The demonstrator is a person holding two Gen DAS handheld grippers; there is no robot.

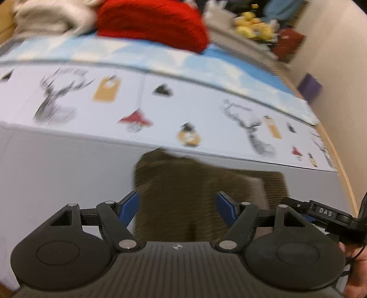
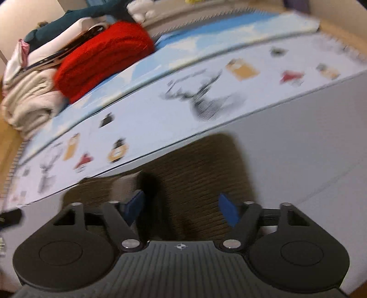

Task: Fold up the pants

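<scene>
- My left gripper (image 1: 177, 206) hangs over the brown corduroy pants (image 1: 195, 194), tilted down at them, its blue pads (image 1: 129, 207) set wide with nothing pinched; the cloth lies below the gap
- My right gripper (image 2: 182, 209) is spread wide too, above the same pants (image 2: 195, 174), and its blue pads (image 2: 227, 211) press on nothing
- The pants lie folded into a compact brown block on the plain grey sheet (image 1: 57, 172), their far edge just reaching the white strip printed with stag heads, tags and small bottles (image 1: 160, 103)
- In the left view a paler patch, perhaps the lining, shows at the right end of the pants; I cannot tell for sure through the blur
- Past the printed strip runs a sky-blue cloth with clouds (image 1: 137, 52), and on it sits a folded red knit (image 1: 151, 23)
- Beside the red knit is a stack of cream and white laundry (image 2: 29, 96), with a dark green garment (image 2: 75, 18) on top in the right view
- Far back in the left view there are yellow soft toys (image 1: 254, 25), blurred
- Part of my hand (image 1: 355, 263) shows at the right edge of the left view, by the other tool
</scene>
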